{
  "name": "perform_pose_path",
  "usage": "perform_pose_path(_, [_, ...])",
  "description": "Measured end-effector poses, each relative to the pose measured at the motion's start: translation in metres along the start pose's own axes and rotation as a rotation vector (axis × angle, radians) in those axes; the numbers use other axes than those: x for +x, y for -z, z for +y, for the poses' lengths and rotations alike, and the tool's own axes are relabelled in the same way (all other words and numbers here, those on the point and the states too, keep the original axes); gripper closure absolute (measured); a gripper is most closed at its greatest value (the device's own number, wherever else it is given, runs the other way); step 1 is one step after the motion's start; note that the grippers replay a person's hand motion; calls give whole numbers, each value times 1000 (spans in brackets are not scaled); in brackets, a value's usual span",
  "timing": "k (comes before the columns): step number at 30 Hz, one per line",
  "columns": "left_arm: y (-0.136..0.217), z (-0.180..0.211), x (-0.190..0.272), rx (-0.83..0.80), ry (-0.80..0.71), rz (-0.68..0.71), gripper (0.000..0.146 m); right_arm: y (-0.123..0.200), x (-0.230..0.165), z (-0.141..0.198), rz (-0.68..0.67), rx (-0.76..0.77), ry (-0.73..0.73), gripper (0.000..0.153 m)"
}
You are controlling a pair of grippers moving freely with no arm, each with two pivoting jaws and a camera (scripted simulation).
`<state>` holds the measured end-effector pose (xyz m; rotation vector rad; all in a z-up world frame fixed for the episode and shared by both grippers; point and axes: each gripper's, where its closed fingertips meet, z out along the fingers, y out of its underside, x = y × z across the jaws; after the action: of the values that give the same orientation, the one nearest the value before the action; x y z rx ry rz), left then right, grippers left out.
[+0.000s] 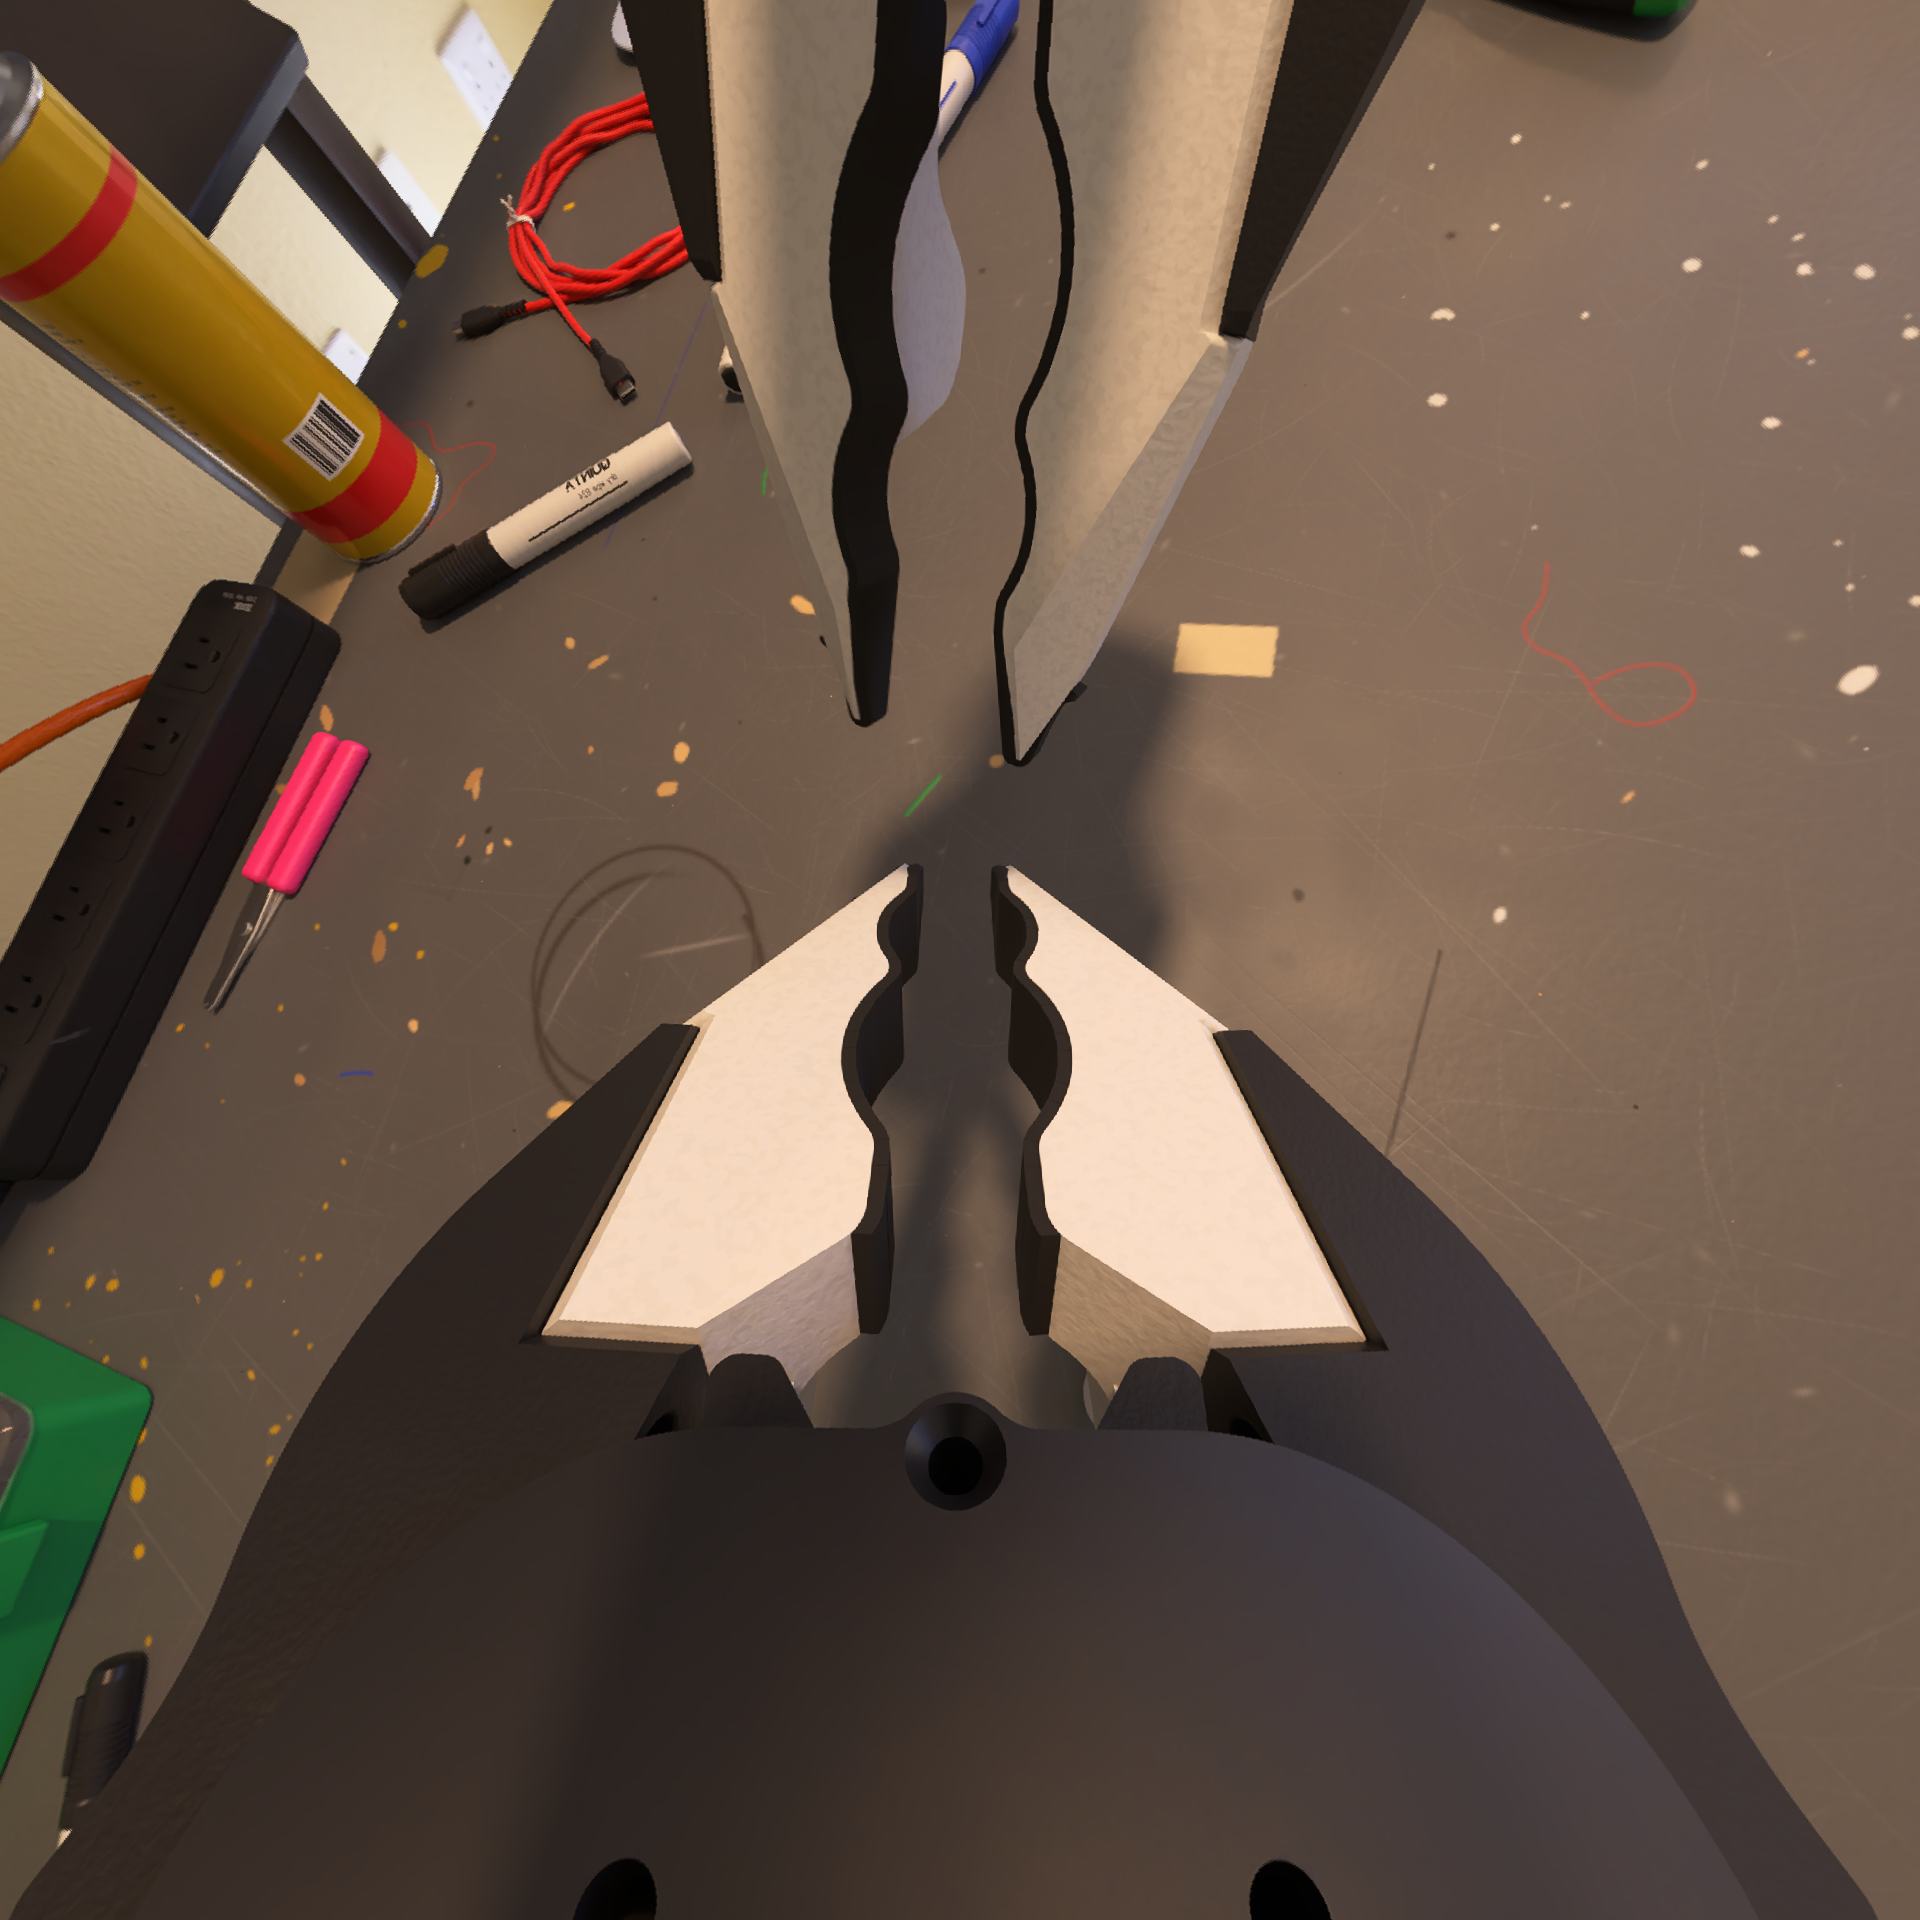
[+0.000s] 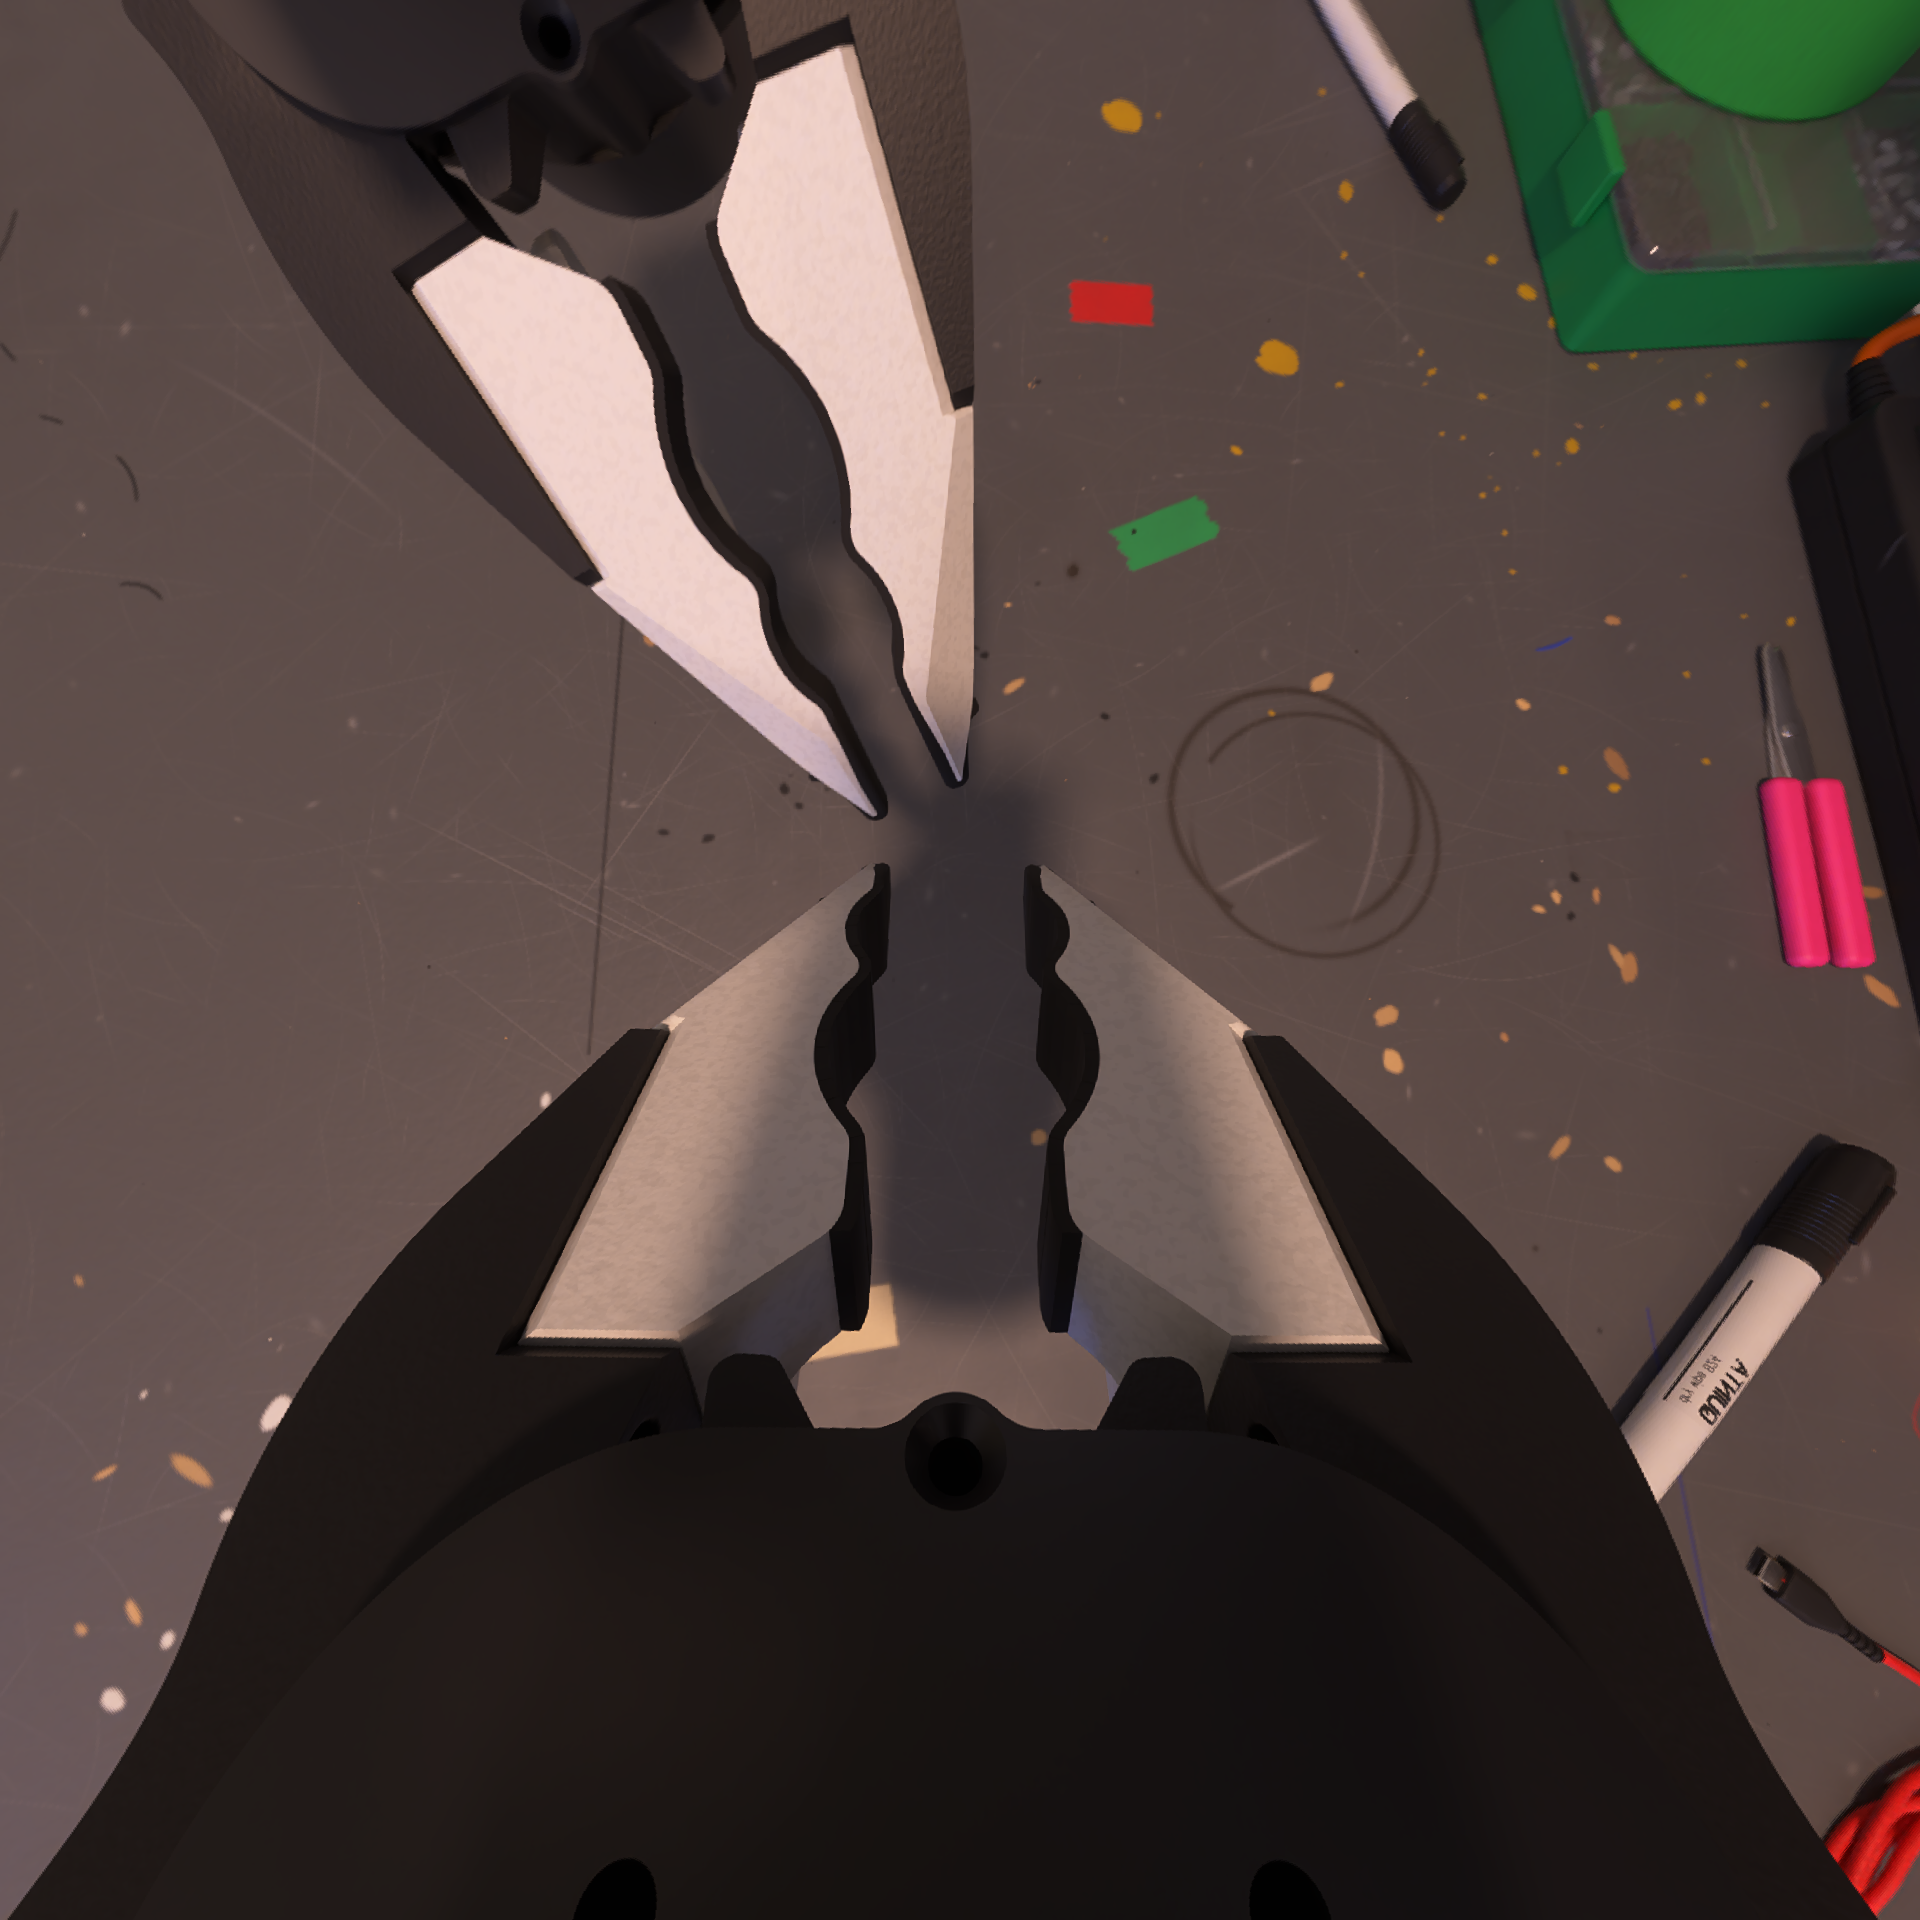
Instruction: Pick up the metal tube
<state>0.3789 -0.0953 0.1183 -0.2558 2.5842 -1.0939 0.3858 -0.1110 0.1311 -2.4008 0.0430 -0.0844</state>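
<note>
A yellow metal tube (image 1: 187,312) with red bands and a silvery end lies tilted at the table's far left edge, seen only in the left wrist view. My left gripper (image 1: 951,868) is open a little and empty, low over the bare grey table (image 1: 1455,935), well right of the tube. My right gripper (image 2: 956,868) is also open a little and empty. The two grippers point at each other, tips almost meeting: the right gripper (image 1: 935,743) shows at the top of the left wrist view, and the left gripper (image 2: 914,800) at the top of the right wrist view.
Near the tube lie a black-capped white marker (image 1: 540,520), a red cable (image 1: 582,229), a pink-handled tool (image 1: 301,821) and a black power strip (image 1: 135,862). A green box (image 2: 1714,281) stands by the table edge, with a thin marker (image 2: 1392,94) beside it.
</note>
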Motion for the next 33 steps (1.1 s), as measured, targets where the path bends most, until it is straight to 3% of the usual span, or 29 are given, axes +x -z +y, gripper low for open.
perform_pose_path(5, [2,-3,-1,13,15,-1,126,14,4,-9,16,79,-32,118])
perform_pose_path(11, [9,1,-2,26,52,1,121,53,15,-10,88,204,-99,110])
perform_pose_path(15, [16,4,-4,30,73,-10,116,86,30,11,190,262,-206,110])
perform_pose_path(20, [30,18,-7,23,119,-34,112,112,39,68,310,218,-366,111])
perform_pose_path(27, [35,51,4,-62,176,-24,112,59,9,145,259,-57,-433,111])
perform_pose_path(33, [55,101,-6,-222,330,-133,113,21,-17,138,176,-67,-400,111])
